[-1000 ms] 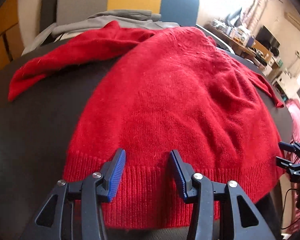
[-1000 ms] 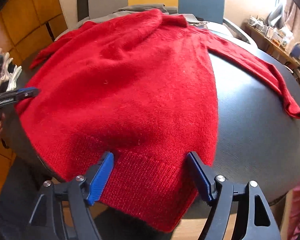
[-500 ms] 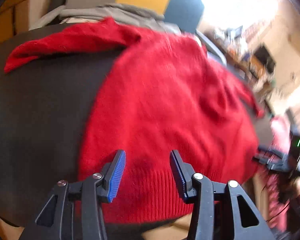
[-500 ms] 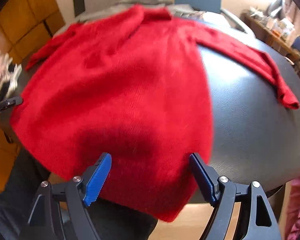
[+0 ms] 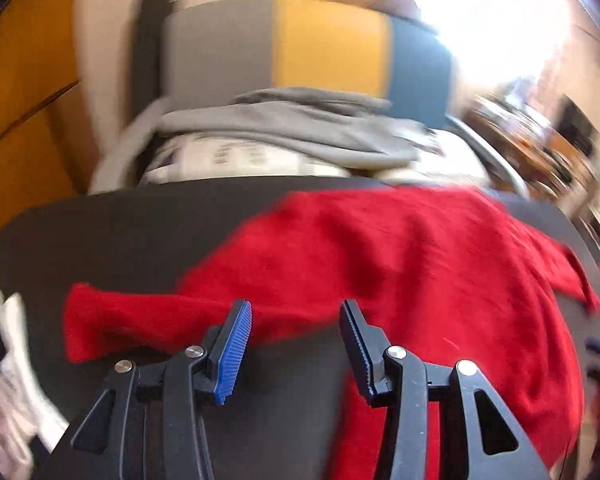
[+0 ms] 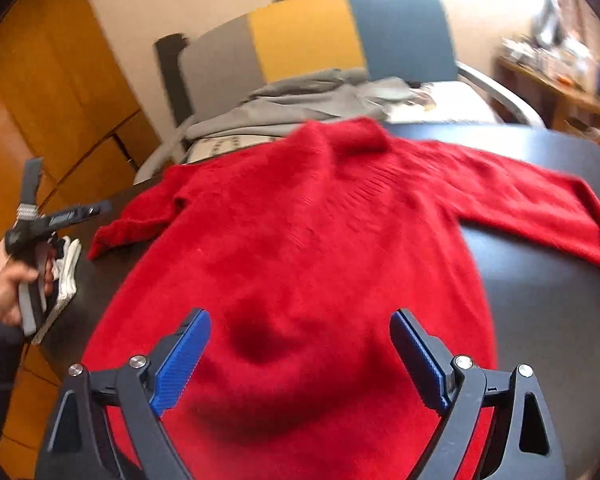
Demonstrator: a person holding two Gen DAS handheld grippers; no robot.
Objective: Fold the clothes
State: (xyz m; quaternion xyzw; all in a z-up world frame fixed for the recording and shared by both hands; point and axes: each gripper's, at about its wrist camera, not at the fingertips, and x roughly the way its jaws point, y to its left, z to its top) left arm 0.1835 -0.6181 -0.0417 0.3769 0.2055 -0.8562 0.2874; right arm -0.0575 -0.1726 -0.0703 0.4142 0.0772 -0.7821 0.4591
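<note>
Two open claws hover over a red sweater [image 6: 300,248] spread flat on the dark surface [image 6: 540,312].

Left claw [image 5: 296,344] holds nothing, its blue pads apart above the sleeve [image 5: 140,320] that stretches toward 9 o'clock. Right claw [image 6: 300,356] is spread wide and empty over the sweater's body. At 12 o'clock, grey clothing [image 6: 300,100] lies on a grey, yellow and blue chair [image 6: 320,28].
</note>
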